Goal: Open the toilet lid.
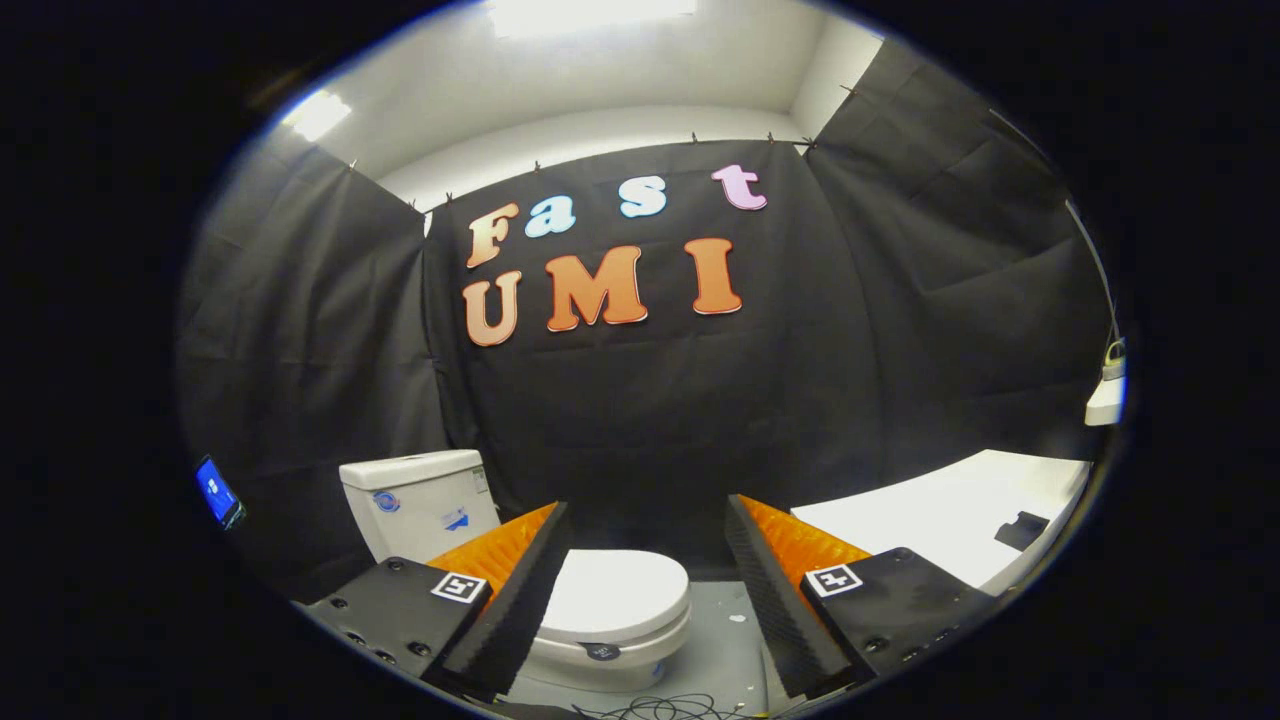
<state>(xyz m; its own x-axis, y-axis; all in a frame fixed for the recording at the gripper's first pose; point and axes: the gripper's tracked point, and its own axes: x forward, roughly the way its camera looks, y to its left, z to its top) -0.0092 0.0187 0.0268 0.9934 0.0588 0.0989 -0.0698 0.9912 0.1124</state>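
Claw [645, 525] spread; toilet lid [615, 595] down, partly behind one finger.

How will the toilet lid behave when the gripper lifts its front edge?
The toilet lid looks like rigid glossy plastic, so probably stiff but slippery. It lies shut and likely pivots near the tank rather than lifting free. The gripper is open, apart from it.

bright glare from ceiling light [590, 15], dim dark walls, strong fisheye edge warp
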